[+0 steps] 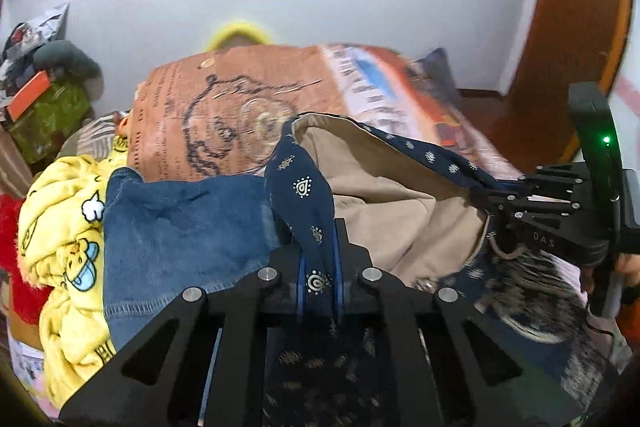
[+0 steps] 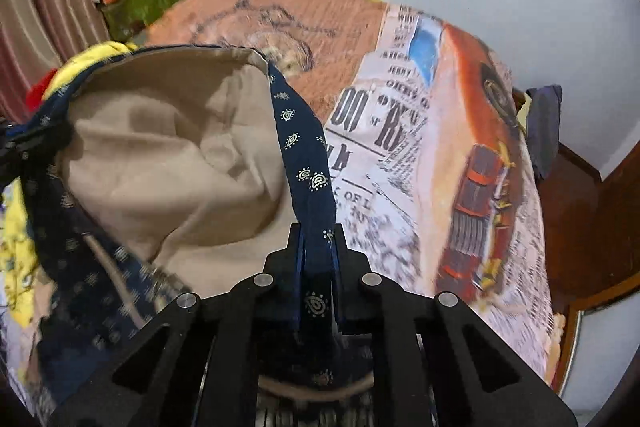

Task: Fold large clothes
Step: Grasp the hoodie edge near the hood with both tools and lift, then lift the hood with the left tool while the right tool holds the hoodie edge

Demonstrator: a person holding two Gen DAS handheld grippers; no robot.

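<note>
A navy garment with small white paisley marks and a beige lining (image 1: 384,195) hangs stretched between my two grippers above the bed. My left gripper (image 1: 319,247) is shut on one navy edge. My right gripper (image 2: 316,247) is shut on the other navy edge (image 2: 304,155); it also shows at the right of the left wrist view (image 1: 480,195). The beige lining (image 2: 172,155) sags open between them. The garment's lower part hangs out of sight below the fingers.
The bed has a printed spread, orange with a bear drawing (image 1: 240,107) and newspaper and truck print (image 2: 420,167). A pile of clothes lies at the left: blue denim (image 1: 180,227), a yellow cartoon blanket (image 1: 68,247), red fabric (image 1: 12,259). Cluttered boxes (image 1: 44,107) stand far left; a wooden door (image 1: 572,27) stands right.
</note>
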